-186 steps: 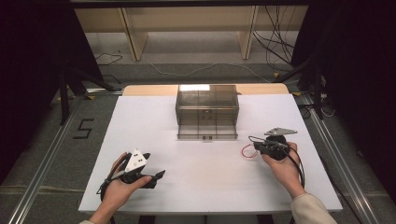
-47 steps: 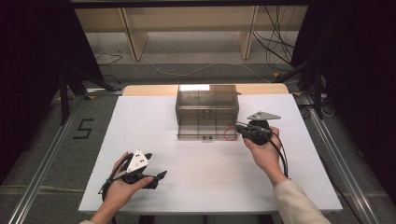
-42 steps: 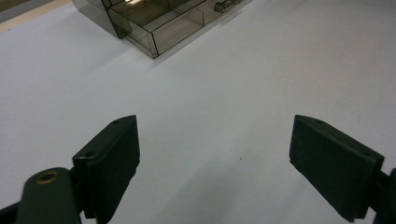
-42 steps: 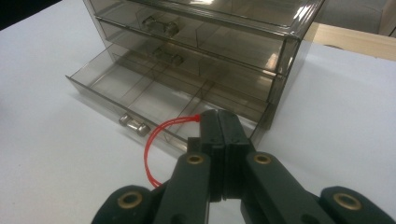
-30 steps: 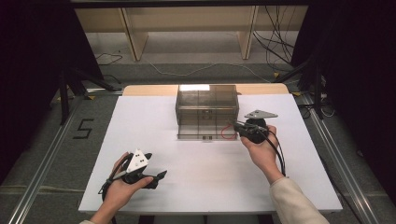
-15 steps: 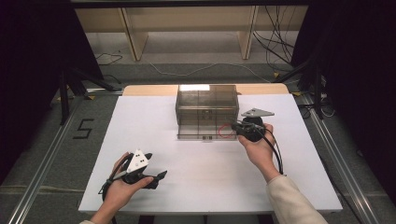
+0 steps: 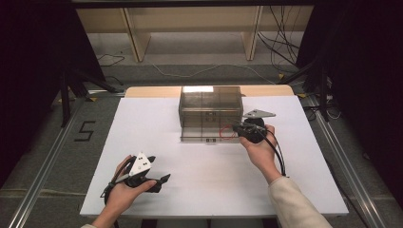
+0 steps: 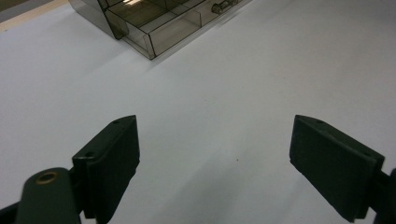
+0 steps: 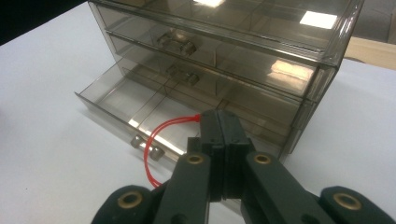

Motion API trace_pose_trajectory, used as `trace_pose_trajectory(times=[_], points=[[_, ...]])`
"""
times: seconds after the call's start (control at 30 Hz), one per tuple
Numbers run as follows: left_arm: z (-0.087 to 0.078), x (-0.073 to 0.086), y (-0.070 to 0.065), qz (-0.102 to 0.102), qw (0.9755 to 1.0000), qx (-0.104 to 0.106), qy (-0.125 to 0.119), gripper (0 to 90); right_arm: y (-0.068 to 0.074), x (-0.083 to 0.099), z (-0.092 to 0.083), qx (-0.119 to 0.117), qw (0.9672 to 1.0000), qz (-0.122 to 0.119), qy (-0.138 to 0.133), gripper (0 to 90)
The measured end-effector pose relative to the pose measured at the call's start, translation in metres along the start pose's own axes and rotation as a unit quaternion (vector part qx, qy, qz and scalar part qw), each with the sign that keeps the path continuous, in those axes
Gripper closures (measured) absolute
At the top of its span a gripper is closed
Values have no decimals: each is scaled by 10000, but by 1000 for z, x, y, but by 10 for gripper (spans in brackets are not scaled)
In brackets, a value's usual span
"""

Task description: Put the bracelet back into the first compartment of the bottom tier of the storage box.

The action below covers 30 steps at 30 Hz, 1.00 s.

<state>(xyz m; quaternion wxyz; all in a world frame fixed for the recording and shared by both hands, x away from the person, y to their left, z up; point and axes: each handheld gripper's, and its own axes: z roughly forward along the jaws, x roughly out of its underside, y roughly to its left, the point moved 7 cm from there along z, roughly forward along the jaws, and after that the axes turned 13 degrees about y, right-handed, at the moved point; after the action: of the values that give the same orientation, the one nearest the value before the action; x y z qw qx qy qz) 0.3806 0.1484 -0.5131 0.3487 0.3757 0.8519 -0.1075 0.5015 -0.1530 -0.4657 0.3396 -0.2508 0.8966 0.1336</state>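
Observation:
A smoky clear drawer cabinet (image 7: 210,110) stands at the table's far middle, its bottom drawer (image 9: 140,112) pulled out. My right gripper (image 7: 240,130) hovers over the right end of that open drawer, shut on a thin red loop (image 9: 161,135) that hangs out to the left of its jaws; the loop (image 7: 227,132) dangles above the drawer. My left gripper (image 7: 163,180) rests low near the front left of the white table (image 7: 152,128), open with nothing between its fingers (image 8: 112,158). From the left gripper view the cabinet (image 8: 154,23) lies far ahead.
Two shut drawers with small handles (image 9: 176,43) sit above the open one. Black cable (image 7: 280,159) trails from the right gripper along the forearm. Metal rails (image 7: 43,175) flank the table, and a "5" mark (image 7: 84,131) lies on the floor at left.
My right gripper has carried the red loop from the table's right side up and leftward to above the open bottom drawer. The left gripper has stayed put.

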Motion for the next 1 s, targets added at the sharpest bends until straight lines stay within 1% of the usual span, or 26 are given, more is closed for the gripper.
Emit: trace_pose_trajectory(times=[0.7, 1.0], points=[[-1, 0, 0, -6, 10000, 6, -12, 161, 10, -14, 8, -81, 9999, -22, -66, 900], [-1, 0, 0, -8, 10000, 6, -20, 161, 13, -17, 12, -110, 9999, -24, -70, 900]])
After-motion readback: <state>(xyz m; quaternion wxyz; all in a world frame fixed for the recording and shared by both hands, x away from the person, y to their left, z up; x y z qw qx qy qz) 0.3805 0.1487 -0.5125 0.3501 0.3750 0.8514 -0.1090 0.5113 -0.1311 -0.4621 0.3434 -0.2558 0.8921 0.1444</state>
